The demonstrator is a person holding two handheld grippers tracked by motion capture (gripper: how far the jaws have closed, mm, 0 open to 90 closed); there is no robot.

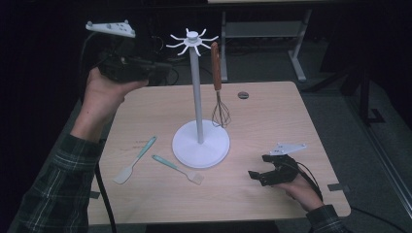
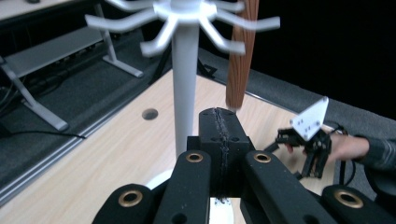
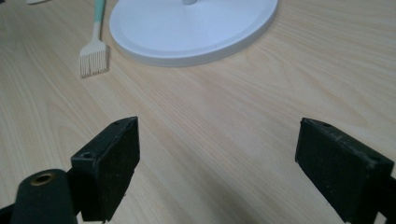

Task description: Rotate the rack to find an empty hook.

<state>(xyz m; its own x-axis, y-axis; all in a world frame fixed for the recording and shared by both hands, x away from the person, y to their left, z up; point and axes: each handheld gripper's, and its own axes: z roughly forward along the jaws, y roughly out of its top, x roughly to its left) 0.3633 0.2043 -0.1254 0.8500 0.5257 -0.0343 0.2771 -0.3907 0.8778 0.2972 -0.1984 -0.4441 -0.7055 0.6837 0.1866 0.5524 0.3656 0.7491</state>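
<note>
Nearest us, our right gripper (image 1: 266,171) hangs low over the table (image 1: 272,121), jaws spread wide, nothing between them. Just beyond lie the brush (image 1: 178,169) and the spatula (image 1: 134,160), beside the stand's white base (image 1: 201,144). Up high, our left gripper (image 1: 163,72) sits pressed together, empty, near the stand's hooks (image 1: 192,41), where the whisk (image 1: 218,86) hangs; in the left gripper view its wires are cut off behind the jaws.

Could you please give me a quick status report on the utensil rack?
Left gripper shut, empty, raised beside rack. Right gripper open, low over table. Whisk hung; spatula, brush lying. Nothing obstructing.
</note>
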